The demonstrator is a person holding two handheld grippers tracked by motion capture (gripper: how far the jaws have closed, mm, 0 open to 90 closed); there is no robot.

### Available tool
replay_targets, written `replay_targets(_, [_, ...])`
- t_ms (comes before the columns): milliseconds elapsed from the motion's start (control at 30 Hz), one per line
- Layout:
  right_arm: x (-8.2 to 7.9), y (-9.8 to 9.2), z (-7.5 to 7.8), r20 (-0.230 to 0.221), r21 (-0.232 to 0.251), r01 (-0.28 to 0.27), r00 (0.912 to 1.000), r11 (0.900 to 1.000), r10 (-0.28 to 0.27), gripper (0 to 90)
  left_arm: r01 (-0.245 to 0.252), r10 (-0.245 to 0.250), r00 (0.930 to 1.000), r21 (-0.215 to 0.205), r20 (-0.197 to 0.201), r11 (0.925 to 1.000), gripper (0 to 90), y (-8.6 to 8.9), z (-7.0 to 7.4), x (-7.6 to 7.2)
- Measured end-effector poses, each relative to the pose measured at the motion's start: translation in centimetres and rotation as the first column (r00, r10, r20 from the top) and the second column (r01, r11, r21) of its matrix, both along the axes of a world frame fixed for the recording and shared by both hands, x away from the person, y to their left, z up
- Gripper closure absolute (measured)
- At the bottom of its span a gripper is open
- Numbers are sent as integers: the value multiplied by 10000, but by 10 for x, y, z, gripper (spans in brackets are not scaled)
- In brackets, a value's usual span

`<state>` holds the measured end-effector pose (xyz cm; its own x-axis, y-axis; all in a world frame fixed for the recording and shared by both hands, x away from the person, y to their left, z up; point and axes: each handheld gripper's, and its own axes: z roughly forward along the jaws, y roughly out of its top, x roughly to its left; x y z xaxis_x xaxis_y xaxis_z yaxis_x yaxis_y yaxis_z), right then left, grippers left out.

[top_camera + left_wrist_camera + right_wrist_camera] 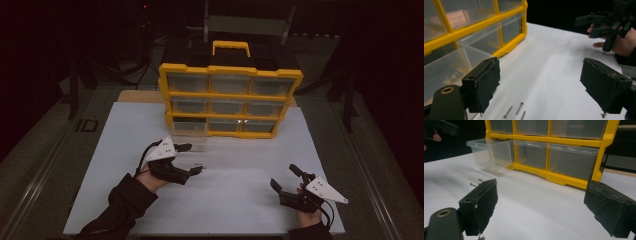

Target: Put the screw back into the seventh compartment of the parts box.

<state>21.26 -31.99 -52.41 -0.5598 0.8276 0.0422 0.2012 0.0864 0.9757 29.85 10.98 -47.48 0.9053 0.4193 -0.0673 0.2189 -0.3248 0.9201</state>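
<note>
Closest to my left gripper's (541, 87) camera are its two black pads (485, 83), standing wide apart with nothing pinched between them and only bare white table (554, 65) in the gap. Three small screws (515, 111) lie on the table just below and between the pads, not touching either one as far as I can see. They look thin and silvery with little flat heads, lying roughly side by side, though from the high view they're just tiny dark specks (199, 164) next to the left gripper (192, 159), so I can't say much about their thread.

Right beside that gripper on the left is a clear plastic drawer (446, 67), pulled out of the bottom row of the yellow organizer (230, 100) and sitting partly out on the table. Looks empty to me, but the plastic is glary.

Over on my right gripper (540, 207), the pads are spread wide too, holding nothing, hovering near the front right of the table (300, 187). From its camera I can see the screws (475, 183) farther off past its left pad.
</note>
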Motion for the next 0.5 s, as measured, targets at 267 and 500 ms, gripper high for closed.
replay_targets(267, [0, 0, 0, -17, 29, -50, 10000, 10000, 51, 116, -188, 212, 9992, 693, -348, 9974, 421, -5, -19, 15])
replay_targets(500, [1, 0, -1, -47, 29, -119, 9999, 9999, 119, 117, -238, 334, 9973, 1415, -658, 9896, 537, -13, -34, 24])
